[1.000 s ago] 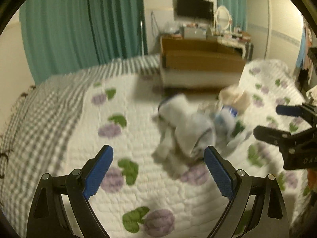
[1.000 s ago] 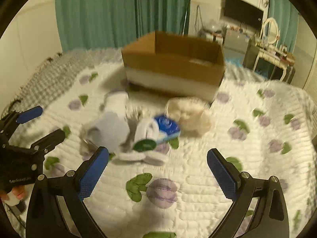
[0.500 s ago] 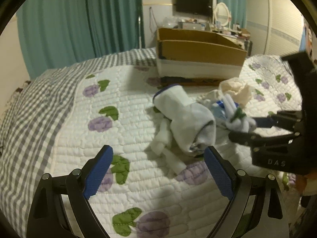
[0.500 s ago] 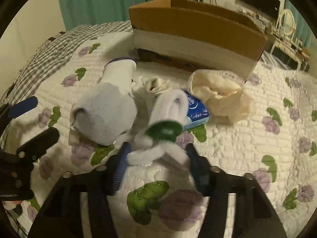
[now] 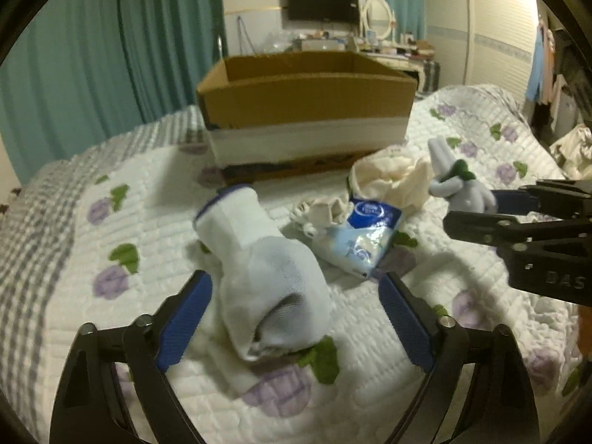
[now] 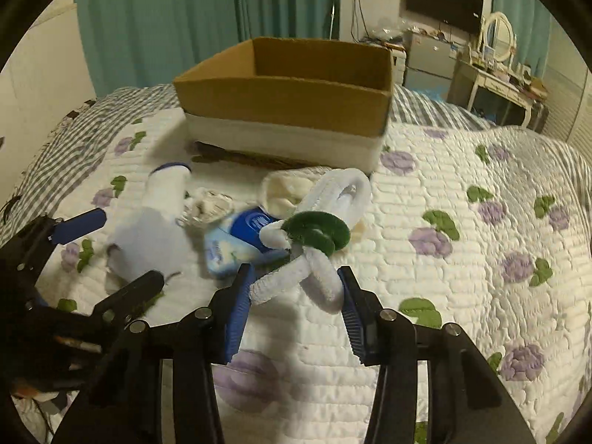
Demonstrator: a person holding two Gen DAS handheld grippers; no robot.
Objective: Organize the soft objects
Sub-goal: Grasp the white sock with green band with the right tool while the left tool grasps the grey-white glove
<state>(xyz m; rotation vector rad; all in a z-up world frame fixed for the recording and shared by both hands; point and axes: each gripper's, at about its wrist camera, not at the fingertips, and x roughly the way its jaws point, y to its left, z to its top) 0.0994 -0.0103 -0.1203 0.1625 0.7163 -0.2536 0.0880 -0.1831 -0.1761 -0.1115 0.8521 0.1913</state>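
My right gripper (image 6: 294,288) is shut on a white fuzzy slipper with a green band (image 6: 314,233) and holds it lifted off the quilt; it also shows in the left wrist view (image 5: 457,188). My left gripper (image 5: 294,296) is open, its fingers on either side of a rolled white sock (image 5: 259,273) that lies on the quilt. A blue tissue pack (image 5: 364,233), a cream cloth (image 5: 392,174) and a small white bundle (image 5: 322,214) lie beyond the sock. An open cardboard box (image 5: 307,111) stands behind them.
The white quilt with purple flowers (image 6: 462,259) covers the bed, with a grey checked blanket (image 5: 33,229) on the left. Green curtains (image 5: 111,55) hang behind. A dresser with a mirror (image 6: 495,70) stands at the back right.
My right gripper closed on the slipper and lifted it off the quilt. My left gripper moved forward until its open fingers straddle the rolled sock.
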